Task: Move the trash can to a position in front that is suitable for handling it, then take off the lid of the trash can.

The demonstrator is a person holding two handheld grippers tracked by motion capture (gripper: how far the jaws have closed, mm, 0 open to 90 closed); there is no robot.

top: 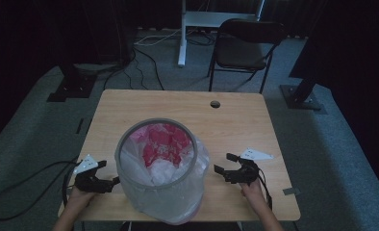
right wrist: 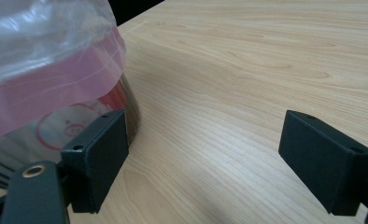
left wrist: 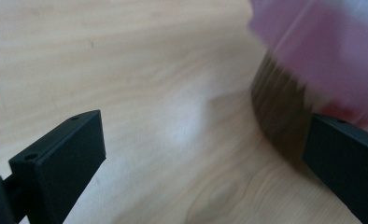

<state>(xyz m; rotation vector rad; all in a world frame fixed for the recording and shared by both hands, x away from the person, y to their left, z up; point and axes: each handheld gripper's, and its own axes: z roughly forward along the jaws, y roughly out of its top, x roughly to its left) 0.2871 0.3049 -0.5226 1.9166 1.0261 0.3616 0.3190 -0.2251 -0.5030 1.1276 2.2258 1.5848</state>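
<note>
I hold one gripper in each hand, and both have their jaws wide open with nothing between them. The round grey bin (top: 156, 166) with a see-through plastic bag (top: 192, 202) pulled over its rim stands on the light wooden table (top: 235, 120), near my edge, at six o'clock. A pink-and-white bag (top: 161, 142) sits inside it. My left gripper (top: 111, 183) waits at nine o'clock of the bin, just beside it. My right gripper (top: 224, 163) waits at three o'clock. I think I am getting ready to grab the bag. Next I should move both grippers in and pinch the loose plastic near the rim.
</note>
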